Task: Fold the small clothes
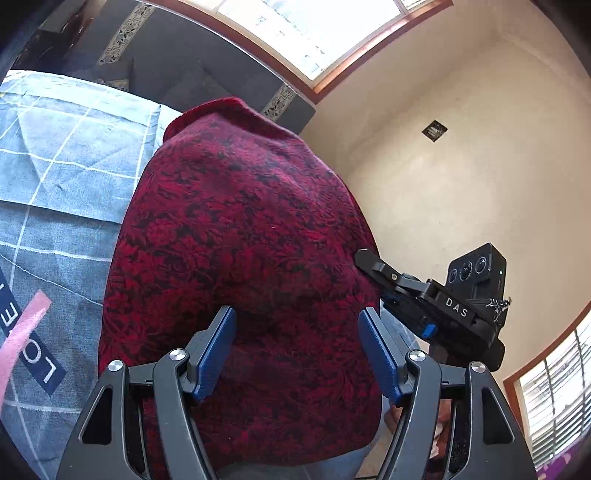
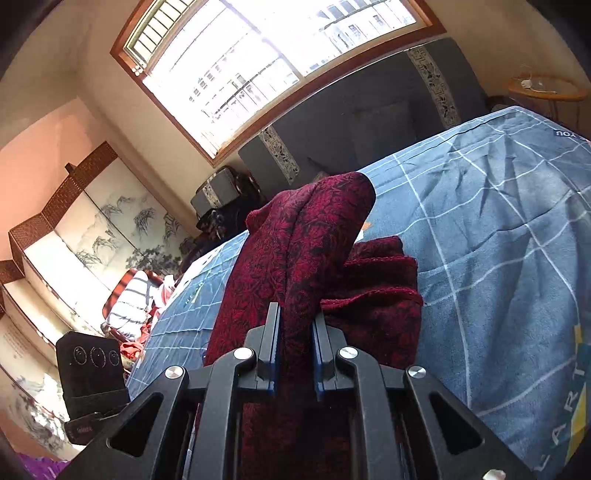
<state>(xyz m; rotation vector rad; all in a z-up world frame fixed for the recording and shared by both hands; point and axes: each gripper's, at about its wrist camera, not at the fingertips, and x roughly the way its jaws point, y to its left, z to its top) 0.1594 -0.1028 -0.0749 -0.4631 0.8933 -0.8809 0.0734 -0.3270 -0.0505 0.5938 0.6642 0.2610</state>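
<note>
Judging from the red patterned garment (image 2: 295,243) held bunched above the blue checked bed (image 2: 498,229) at frame centre, pinched in the nearly closed right claw (image 2: 295,350) while the left claw (image 1: 297,354) gapes empty, folding is barely begun.

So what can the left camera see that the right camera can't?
Only the left wrist view shows the right gripper from outside, pinching the red cloth, and the left gripper open. Only the right wrist view shows the painted screen, the round side table and the cloth's bunched lower part. Both show the red cloth, the blue checked bedspread and a window.
</note>
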